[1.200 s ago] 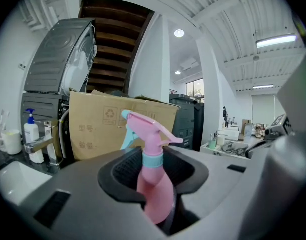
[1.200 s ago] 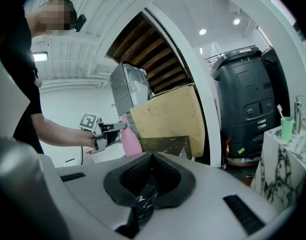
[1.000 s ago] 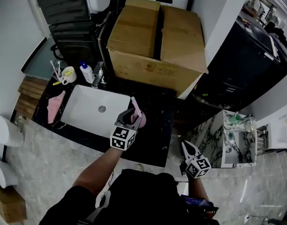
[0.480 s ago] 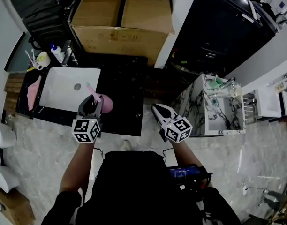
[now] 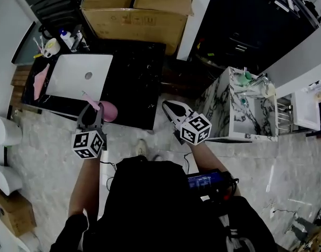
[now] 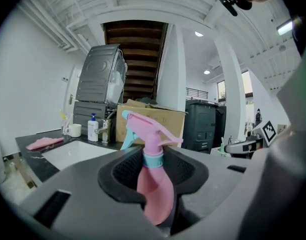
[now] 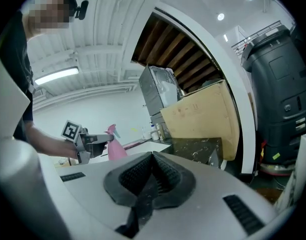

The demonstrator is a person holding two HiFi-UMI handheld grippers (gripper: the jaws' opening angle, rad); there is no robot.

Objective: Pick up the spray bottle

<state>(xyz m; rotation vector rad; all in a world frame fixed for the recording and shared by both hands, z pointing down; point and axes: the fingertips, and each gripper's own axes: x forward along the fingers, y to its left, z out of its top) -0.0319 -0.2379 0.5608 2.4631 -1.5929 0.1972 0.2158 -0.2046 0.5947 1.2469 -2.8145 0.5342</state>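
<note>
L tongs (image 6: 154, 160) pinch pink spray bottle (image 6: 152, 130), upright, nozzle above them, near table (image 5: 139, 88) front edge. R tongs (image 7: 152, 171) pressed together, empty, beside table's corner.

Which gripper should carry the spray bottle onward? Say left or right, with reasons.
Left. The left gripper grips the spray bottle by its body between its fingers. The right gripper is shut, empty, and away from the bottle.

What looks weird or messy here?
The big cardboard box seems parked on the black counter right beside the sink, an odd place for it. The pink spray bottle is upright in the left gripper, and I see no spill.
</note>
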